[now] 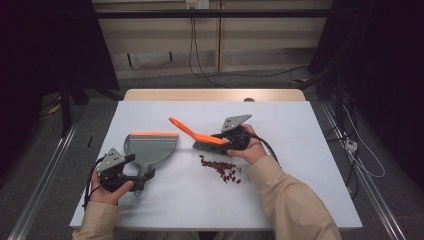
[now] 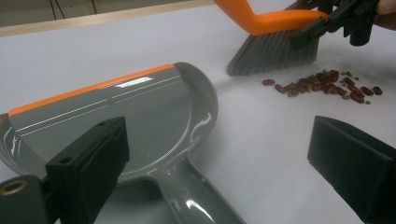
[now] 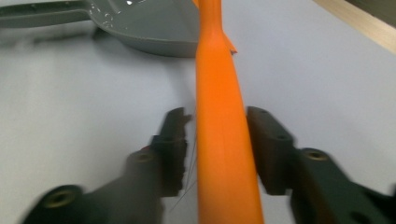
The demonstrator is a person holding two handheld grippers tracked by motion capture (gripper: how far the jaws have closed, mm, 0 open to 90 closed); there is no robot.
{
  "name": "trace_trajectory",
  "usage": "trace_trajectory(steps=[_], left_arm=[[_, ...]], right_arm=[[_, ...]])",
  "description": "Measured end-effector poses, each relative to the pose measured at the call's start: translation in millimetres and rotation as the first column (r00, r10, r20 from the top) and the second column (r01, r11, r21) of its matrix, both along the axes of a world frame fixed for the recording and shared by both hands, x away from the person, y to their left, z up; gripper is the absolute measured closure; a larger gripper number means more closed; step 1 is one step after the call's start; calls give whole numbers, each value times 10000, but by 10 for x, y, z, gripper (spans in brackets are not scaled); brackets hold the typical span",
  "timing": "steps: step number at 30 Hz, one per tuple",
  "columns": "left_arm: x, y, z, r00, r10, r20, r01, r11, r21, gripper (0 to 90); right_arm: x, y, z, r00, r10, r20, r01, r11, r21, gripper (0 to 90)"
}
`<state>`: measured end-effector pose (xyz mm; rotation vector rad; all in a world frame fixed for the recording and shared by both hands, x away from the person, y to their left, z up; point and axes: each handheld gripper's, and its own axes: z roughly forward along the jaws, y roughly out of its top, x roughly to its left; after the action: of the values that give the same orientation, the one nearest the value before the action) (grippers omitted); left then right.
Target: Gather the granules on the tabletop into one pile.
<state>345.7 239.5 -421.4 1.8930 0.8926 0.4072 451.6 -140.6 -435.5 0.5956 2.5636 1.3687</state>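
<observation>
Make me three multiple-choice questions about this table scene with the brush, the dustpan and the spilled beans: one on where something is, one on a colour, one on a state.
1. Where do the beans lie?
A. inside the dustpan
B. on the table beside the brush bristles
C. on the floor

2. What colour is the strip along the dustpan lip?
A. orange
B. blue
C. green

3. How does the right claw stand at the brush?
A. shut tight with nothing between its jaws
B. far from the brush
C. jaws on either side of the orange back, a gap showing on each side

Key:
1 B, the high view shows the red pile on the white table, just below the bristles.
2 A, the left claw's view shows an orange edge on the grey pan.
3 C, the right claw's view shows the brush between the jaws, apart from both pads.
</observation>
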Motion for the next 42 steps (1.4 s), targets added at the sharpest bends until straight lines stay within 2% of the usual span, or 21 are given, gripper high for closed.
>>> trace_trajectory(steps=[2, 3, 5, 7, 9, 13, 14, 16, 17, 19, 26, 30, 37, 42], left_arm=[[0, -4, -1, 10000, -13, -9, 13, 10000, -8, 55], [2, -3, -1, 10000, -33, 14, 33, 10000, 12, 55], [2, -4, -3, 10000, -18, 4, 18, 10000, 17, 55], [3, -3, -4, 10000, -15, -7, 15, 10000, 31, 55], [2, -4, -3, 10000, -17, 4, 17, 10000, 35, 55], [-1, -5, 0, 10000, -22, 3, 22, 10000, 2, 55], [2, -3, -1, 10000, -32, 16, 32, 10000, 24, 55], [4, -1, 1, 10000, -12, 14, 12, 10000, 20, 55], [4, -1, 2, 10000, -19, 10, 19, 10000, 15, 55], [3, 1, 4, 10000, -12, 16, 12, 10000, 21, 55], [-15, 22, 9, 10000, 79, 32, -79, 10000, -60, 55], [-13, 27, 12, 10000, 77, 32, -77, 10000, -36, 55], [-17, 19, 14, 10000, 66, 37, -66, 10000, -33, 55], [-15, 9, 11, 10000, 4, 38, -4, 10000, 40, 55]], right_arm=[[1, 44, -5, 9999, -109, 47, 110, 9997, -225, 546], [4, 63, -2, 10000, -40, -17, 40, 9999, -103, 637], [13, 90, 5, 9999, -41, -129, 42, 10000, 73, 699], [23, 111, 16, 9998, -153, -127, 152, 9999, -57, 708], [37, 115, 14, 9997, -139, -187, 140, 9999, 37, 710], [46, 107, 9, 9987, 99, 505, -110, 9997, 202, 711], [52, 112, 13, 9971, 118, 756, -142, 9994, 313, 712], [75, 129, 18, 9951, 212, 970, -257, 9986, 463, 712], [82, 141, 12, 9923, 264, 1211, -314, 9987, 402, 712], [88, 174, -35, 9920, 533, 1146, -553, 9984, 146, 712], [-48, 180, -60, 9813, 1542, 1149, -1549, 9879, -22, 708], [-128, 151, -59, 9789, 1707, 1120, -1713, 9852, -39, 706], [-265, 101, -54, 9697, 2131, 1195, -2143, 9768, -27, 706], [-334, 51, -55, 9690, 2164, 1190, -2196, 9755, 136, 707]])
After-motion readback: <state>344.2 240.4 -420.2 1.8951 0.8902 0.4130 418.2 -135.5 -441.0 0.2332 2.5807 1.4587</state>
